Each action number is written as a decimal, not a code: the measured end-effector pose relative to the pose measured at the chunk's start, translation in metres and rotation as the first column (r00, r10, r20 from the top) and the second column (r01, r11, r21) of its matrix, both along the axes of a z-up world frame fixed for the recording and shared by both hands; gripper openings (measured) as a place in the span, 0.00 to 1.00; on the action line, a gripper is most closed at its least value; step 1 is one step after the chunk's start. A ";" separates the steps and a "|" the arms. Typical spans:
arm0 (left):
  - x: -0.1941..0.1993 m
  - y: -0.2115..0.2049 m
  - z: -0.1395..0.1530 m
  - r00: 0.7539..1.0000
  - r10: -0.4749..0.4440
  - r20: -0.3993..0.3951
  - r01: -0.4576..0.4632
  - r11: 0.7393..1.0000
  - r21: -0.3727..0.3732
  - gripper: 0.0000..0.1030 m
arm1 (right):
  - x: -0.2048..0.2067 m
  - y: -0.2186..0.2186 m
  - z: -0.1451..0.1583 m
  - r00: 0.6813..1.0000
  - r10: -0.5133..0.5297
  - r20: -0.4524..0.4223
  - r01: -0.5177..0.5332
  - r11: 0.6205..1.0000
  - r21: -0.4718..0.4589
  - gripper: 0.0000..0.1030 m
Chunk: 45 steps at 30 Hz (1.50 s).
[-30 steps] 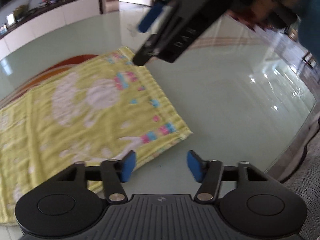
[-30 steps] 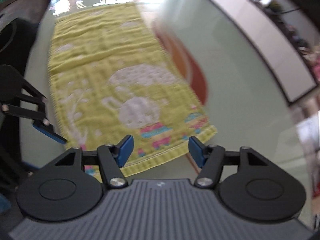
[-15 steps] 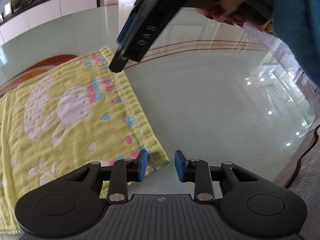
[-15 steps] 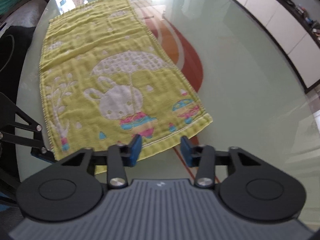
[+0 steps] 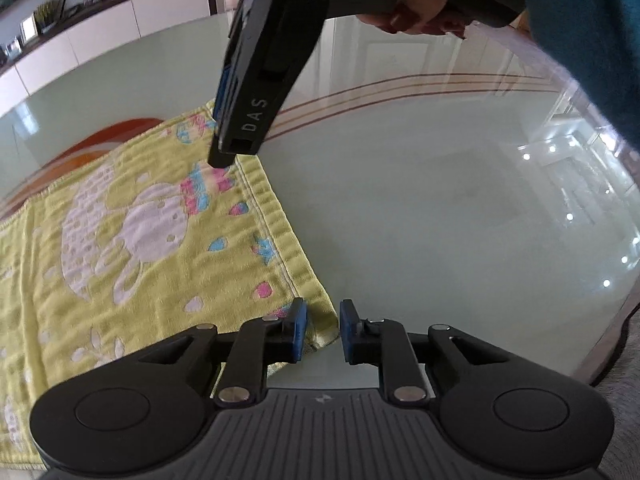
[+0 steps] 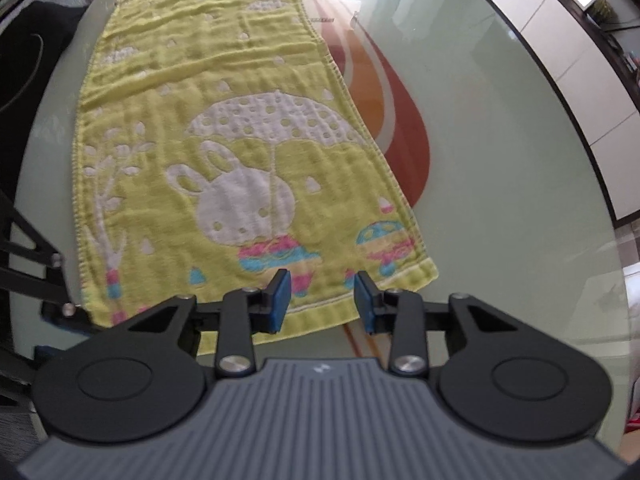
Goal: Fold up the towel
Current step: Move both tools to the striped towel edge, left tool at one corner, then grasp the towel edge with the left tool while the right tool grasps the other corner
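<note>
A yellow towel with a white rabbit and umbrella pattern lies flat on the glass table. It also shows in the left wrist view. My left gripper is partly open, low over the towel's near corner, which lies between the blue pads. My right gripper is open, wider, just above the towel's short hem near its other corner. The right gripper's body shows from the side in the left wrist view, held by a hand.
The table has orange and red swirl markings under the glass. A white cabinet runs along the wall beyond. The table's curved edge is close on the right. A dark chair stands beside the table.
Both grippers have come down and closer to the towel's short end. Both jaws have narrowed from a wide opening. The left one now straddles the corner.
</note>
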State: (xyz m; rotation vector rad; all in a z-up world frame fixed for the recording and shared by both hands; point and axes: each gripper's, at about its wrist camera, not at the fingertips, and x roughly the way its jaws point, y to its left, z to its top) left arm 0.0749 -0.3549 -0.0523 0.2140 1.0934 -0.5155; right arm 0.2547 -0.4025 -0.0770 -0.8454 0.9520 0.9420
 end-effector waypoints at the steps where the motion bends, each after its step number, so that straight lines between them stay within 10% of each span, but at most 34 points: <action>1: 0.001 0.002 0.001 1.000 0.012 -0.028 -0.013 1.000 -0.012 0.15 | 0.004 0.002 -0.002 1.000 0.001 0.001 -0.001 1.000 -0.010 0.33; 9: 0.023 0.013 -0.001 0.969 0.072 -0.237 -0.088 0.995 -0.056 0.12 | 0.019 0.013 -0.010 0.999 0.008 -0.040 -0.010 0.998 -0.055 0.33; 25: 0.029 0.029 -0.011 0.915 0.042 -0.401 -0.060 0.998 -0.032 0.11 | -0.005 -0.002 -0.005 0.993 -0.024 -0.117 0.008 0.990 -0.141 0.33; 45: -0.033 0.037 0.000 0.951 -0.029 -0.307 0.046 0.998 0.047 0.15 | -0.055 -0.027 0.013 0.992 -0.042 -0.121 0.029 0.993 -0.113 0.36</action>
